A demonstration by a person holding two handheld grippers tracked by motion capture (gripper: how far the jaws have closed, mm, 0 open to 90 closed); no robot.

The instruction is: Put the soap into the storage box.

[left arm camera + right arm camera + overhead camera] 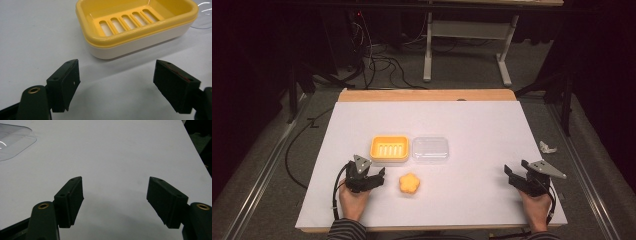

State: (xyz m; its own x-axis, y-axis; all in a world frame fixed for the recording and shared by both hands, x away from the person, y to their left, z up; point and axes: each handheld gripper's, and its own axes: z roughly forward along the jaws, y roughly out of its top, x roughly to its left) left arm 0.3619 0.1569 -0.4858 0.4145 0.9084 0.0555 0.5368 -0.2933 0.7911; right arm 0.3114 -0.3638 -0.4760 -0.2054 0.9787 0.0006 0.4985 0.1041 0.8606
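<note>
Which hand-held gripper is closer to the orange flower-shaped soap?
Left. The left hand-held gripper sits just beside the orange soap, on its left. The right hand-held gripper is far off near the table's right edge.

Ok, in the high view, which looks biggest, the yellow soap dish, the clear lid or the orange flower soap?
1. Yellow soap dish and clear lid: they look about the same size, so I won't rank them.
2. Orange flower soap: clearly the smallest.

Yellow soap dish (389, 148) with slotted insert, white base, sits upright and empty mid-table. Clear lid (430, 149) lies just beside it. Orange flower-shaped soap (409, 183) lies near, in front of both.
</note>
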